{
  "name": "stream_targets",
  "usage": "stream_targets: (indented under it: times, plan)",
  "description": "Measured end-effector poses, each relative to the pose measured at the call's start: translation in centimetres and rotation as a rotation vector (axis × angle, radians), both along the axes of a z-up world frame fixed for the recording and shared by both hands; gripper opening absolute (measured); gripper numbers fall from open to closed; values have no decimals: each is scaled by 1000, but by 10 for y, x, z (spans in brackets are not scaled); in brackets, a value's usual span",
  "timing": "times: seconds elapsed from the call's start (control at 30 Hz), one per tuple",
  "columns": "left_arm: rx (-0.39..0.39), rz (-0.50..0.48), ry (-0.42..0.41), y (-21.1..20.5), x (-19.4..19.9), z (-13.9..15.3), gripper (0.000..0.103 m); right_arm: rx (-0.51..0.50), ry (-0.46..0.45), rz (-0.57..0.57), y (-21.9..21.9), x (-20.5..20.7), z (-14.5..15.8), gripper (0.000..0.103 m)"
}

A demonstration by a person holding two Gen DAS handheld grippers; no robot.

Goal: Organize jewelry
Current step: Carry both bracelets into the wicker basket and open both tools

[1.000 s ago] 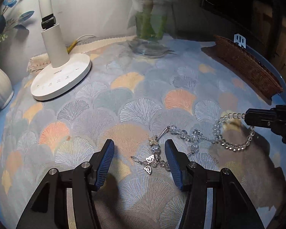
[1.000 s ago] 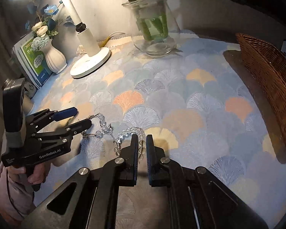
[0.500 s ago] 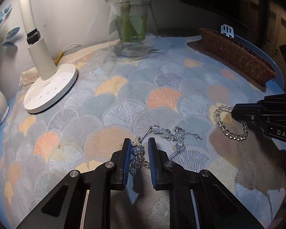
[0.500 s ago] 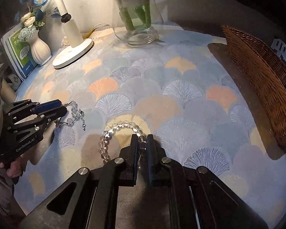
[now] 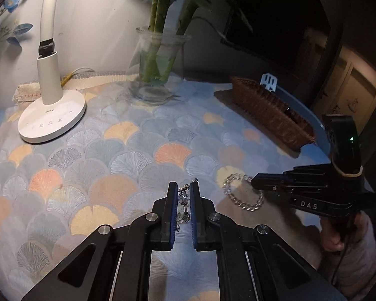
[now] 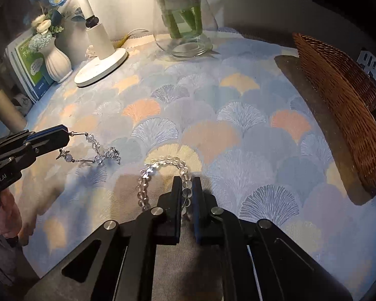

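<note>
- The left gripper [image 5: 182,190] is pinched on the butterfly-charm chain [image 6: 97,150]; its jaws have just been closing, and a clear bead of the chain sits between the blue pads [image 5: 173,205].
- In the right wrist view the chain trails from that gripper's tip toward the right, its free end lying on the patterned cloth [image 6: 238,115]. The long axis of the chain runs roughly left to right.
- The clear-bead bracelet [image 6: 163,165] lies just right of the chain's free end, close to it but apart from it.
- The right gripper [image 6: 186,183] is pressed together on the near side of the bracelet; the rest of the loop rests on the cloth ahead of the tips.
- The wicker basket [image 6: 343,105] stands at the right edge of the cloth, well apart from both pieces. It is the probable destination.
- The right gripper is nearer the basket. The left gripper's load must cross the bracelet's position to reach it.
</note>
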State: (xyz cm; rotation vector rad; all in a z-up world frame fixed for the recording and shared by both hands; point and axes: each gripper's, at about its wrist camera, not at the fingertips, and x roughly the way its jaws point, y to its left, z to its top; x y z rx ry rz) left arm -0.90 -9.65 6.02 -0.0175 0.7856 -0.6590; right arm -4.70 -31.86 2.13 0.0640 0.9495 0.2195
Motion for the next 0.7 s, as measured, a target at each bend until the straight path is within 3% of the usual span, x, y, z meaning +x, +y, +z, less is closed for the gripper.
stream_targets:
  times: [0.1,0.37,0.7]
  plan:
    - [-41,-30,-9,-3,-6,17,9,73,-10,4,-7,-12,16,8]
    - [-37,-116,-62,-34,-27,45,9,246,-6,-19,-38,-32,52,8]
    - [-55,-201,-78,-83,-28,71,9,277,-79,-116,-96,-54,80,8]
